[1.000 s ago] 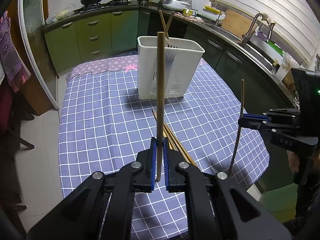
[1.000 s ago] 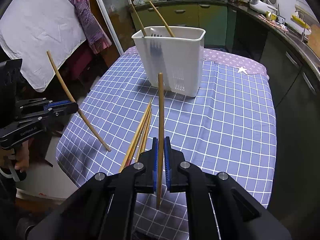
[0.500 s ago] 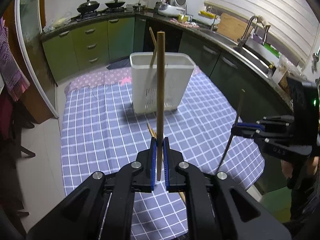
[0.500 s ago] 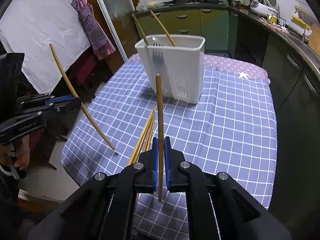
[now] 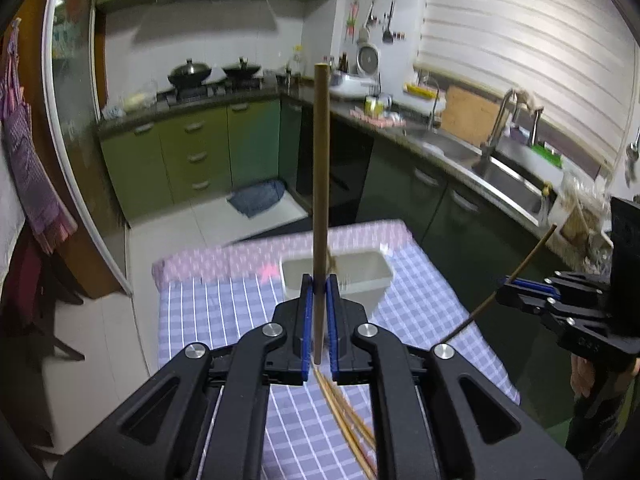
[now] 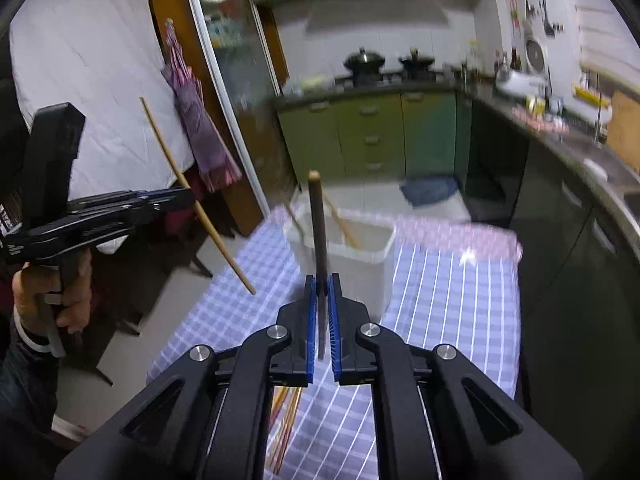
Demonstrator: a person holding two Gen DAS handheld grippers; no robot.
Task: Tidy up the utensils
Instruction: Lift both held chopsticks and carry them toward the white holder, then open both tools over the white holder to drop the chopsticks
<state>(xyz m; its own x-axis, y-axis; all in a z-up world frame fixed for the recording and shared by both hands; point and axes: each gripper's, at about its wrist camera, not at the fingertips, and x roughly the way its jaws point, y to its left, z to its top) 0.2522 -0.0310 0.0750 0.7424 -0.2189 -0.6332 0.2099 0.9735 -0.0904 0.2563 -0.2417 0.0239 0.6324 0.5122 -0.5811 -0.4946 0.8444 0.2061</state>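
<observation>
My left gripper (image 5: 319, 286) is shut on a wooden chopstick (image 5: 321, 184) held upright, high above the table. My right gripper (image 6: 321, 286) is shut on a second chopstick (image 6: 318, 232), also upright. The white utensil basket (image 5: 362, 280) stands on the checked tablecloth ahead and below, with chopsticks leaning inside (image 6: 344, 222). Several loose chopsticks (image 5: 344, 412) lie on the cloth under my grippers. The right gripper shows at the right of the left wrist view (image 5: 502, 298), the left gripper at the left of the right wrist view (image 6: 188, 200).
The table has a purple checked cloth (image 6: 452, 292) with a pink far end. Green kitchen cabinets (image 5: 192, 156), a stove with pots (image 5: 212, 74) and a sink counter (image 5: 500, 176) surround it. A chair (image 6: 132, 320) stands by the table's left side.
Both grippers have risen well above the table with their chopsticks, so the basket now looks smaller and lower. The views have tilted up toward the kitchen.
</observation>
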